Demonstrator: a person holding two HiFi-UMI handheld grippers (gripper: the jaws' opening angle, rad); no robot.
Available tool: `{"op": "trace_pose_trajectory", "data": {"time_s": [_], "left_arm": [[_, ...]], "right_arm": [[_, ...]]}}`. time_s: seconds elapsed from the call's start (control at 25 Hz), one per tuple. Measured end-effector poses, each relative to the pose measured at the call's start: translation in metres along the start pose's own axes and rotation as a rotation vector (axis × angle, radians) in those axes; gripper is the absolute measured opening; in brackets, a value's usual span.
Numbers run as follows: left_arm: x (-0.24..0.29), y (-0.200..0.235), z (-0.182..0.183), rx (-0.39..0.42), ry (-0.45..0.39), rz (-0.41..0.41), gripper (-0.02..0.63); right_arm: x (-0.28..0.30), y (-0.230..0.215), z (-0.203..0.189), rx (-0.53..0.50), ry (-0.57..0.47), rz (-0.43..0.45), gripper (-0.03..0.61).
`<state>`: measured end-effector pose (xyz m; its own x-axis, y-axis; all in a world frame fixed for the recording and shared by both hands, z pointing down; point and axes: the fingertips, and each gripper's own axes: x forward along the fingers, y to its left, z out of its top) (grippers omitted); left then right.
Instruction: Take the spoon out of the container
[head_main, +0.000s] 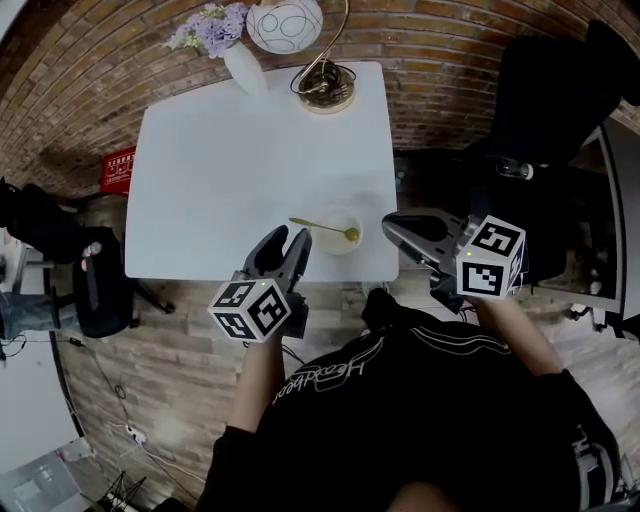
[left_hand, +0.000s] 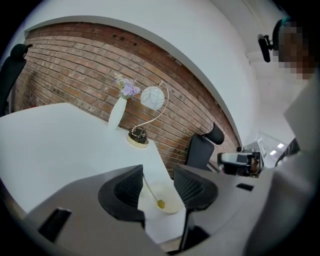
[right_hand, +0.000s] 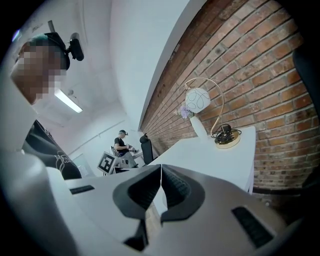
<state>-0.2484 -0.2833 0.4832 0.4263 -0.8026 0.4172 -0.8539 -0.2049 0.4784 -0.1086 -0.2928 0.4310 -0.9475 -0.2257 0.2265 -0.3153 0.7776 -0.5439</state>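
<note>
Slim gold metal spoon (head_main: 322, 228) lay with its bowl end in the small round white container (head_main: 338, 250), its handle sticking out to the left, near the front edge of the white rectangular table (head_main: 250, 140). The left gripper (head_main: 292, 238) hovered just short of the handle, jaws wide apart, gripping nothing. The right gripper (head_main: 392, 222) sat beside the container, jaws pressed together, empty.

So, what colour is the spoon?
The spoon is gold; the head view shows it best.
</note>
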Motion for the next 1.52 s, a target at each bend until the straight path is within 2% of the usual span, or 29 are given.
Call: {"op": "trace_pose_trajectory", "data": {"time_s": [0.2, 0.6, 0.72, 0.88, 1.04, 1.52], "left_arm": [[0.019, 0.019, -0.009, -0.041, 0.027, 0.018, 0.169], [0.040, 0.027, -0.024, -0.085, 0.081, -0.013, 0.163], [0.041, 0.027, -0.025, -0.085, 0.083, -0.018, 0.113], [0.043, 0.022, -0.026, -0.089, 0.087, -0.046, 0.084], [0.043, 0.023, -0.030, -0.078, 0.096, -0.034, 0.035], [0.040, 0.017, -0.028, -0.085, 0.081, -0.050, 0.009]], "right_arm": [[0.008, -0.018, 0.004, 0.022, 0.011, -0.008, -0.003], [0.026, -0.030, 0.000, 0.037, 0.046, 0.007, -0.003], [0.027, -0.031, -0.003, 0.042, 0.052, 0.006, -0.003], [0.026, -0.034, -0.006, 0.044, 0.056, 0.001, -0.003], [0.026, -0.039, -0.013, 0.062, 0.062, -0.009, -0.003], [0.028, -0.040, -0.024, 0.069, 0.086, -0.022, -0.003]]}}
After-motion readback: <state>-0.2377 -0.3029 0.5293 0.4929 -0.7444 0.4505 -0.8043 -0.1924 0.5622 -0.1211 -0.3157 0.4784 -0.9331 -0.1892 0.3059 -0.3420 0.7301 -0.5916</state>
